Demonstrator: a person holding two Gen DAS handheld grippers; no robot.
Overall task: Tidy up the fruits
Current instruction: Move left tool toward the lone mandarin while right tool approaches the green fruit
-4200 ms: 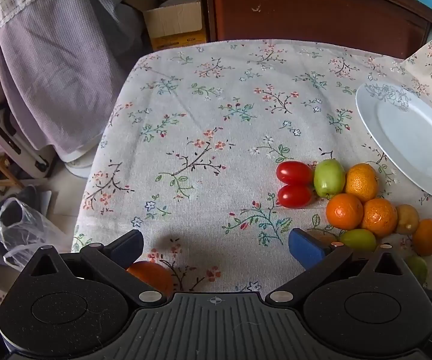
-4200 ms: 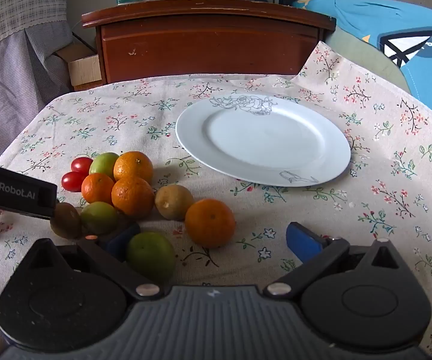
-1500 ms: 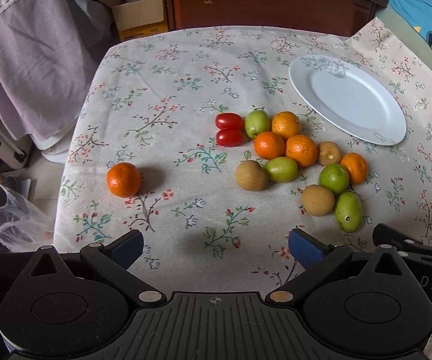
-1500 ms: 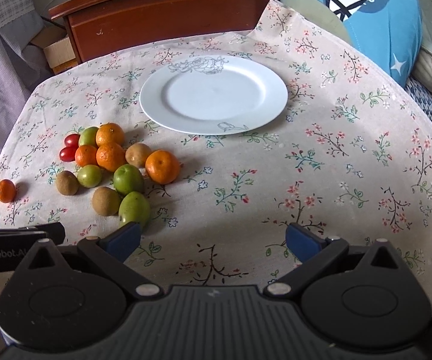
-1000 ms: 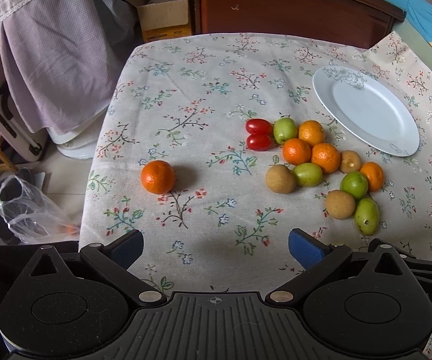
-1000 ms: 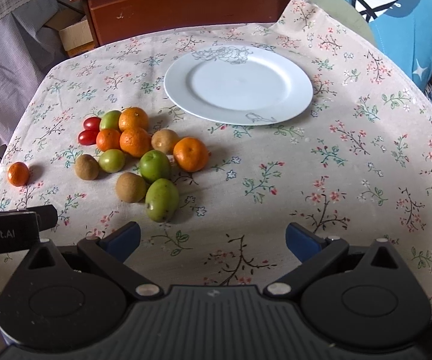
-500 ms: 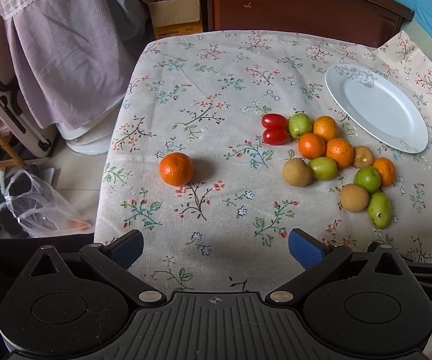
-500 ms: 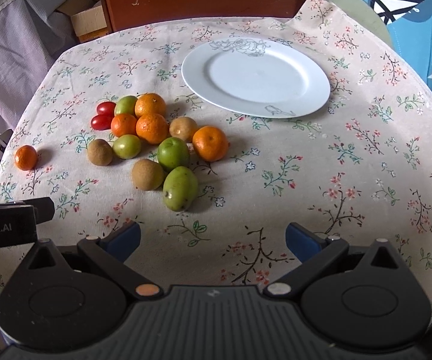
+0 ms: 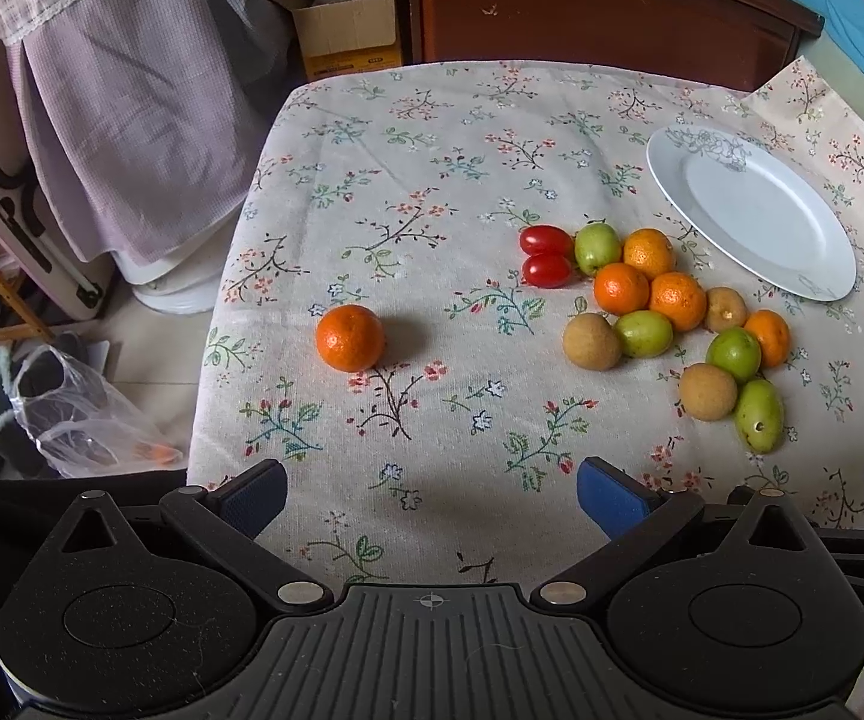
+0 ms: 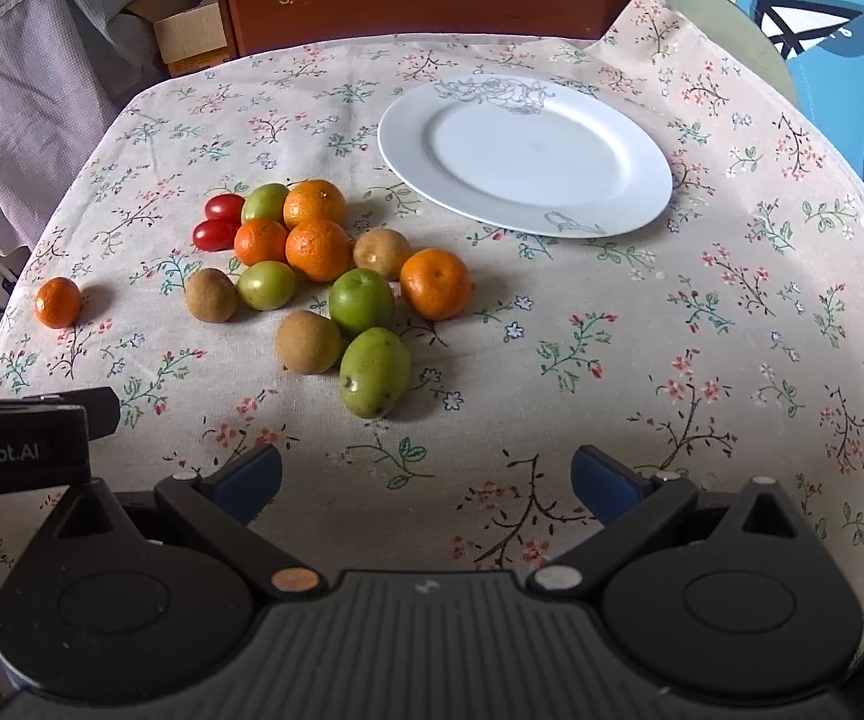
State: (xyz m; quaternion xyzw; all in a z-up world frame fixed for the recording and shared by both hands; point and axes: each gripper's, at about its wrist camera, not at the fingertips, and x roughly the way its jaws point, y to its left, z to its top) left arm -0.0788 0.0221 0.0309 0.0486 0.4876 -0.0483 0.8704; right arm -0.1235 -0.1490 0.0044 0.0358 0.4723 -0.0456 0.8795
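Far ahead of the right gripper [image 10: 426, 477] a white plate [image 10: 624, 192] lies bare. Ahead-left of it sits the fruit cluster [image 10: 336, 276]. Ahead-left of the left gripper [image 9: 429, 492] a lone mandarin [image 9: 349, 337] lies apart. Both grippers are spread wide, holding nothing.

My table wears a floral cloth [image 9: 408, 192]. Behind it stands a dark wood headboard [image 9: 582, 6], with an open cardboard box [image 9: 348, 30] on the floor just left of it. Lilac checked fabric [image 9: 132, 90] hangs at left; a plastic bag [image 9: 72, 426] lies below. Blue cushion [image 10: 822, 30] at right. Soft daylight.
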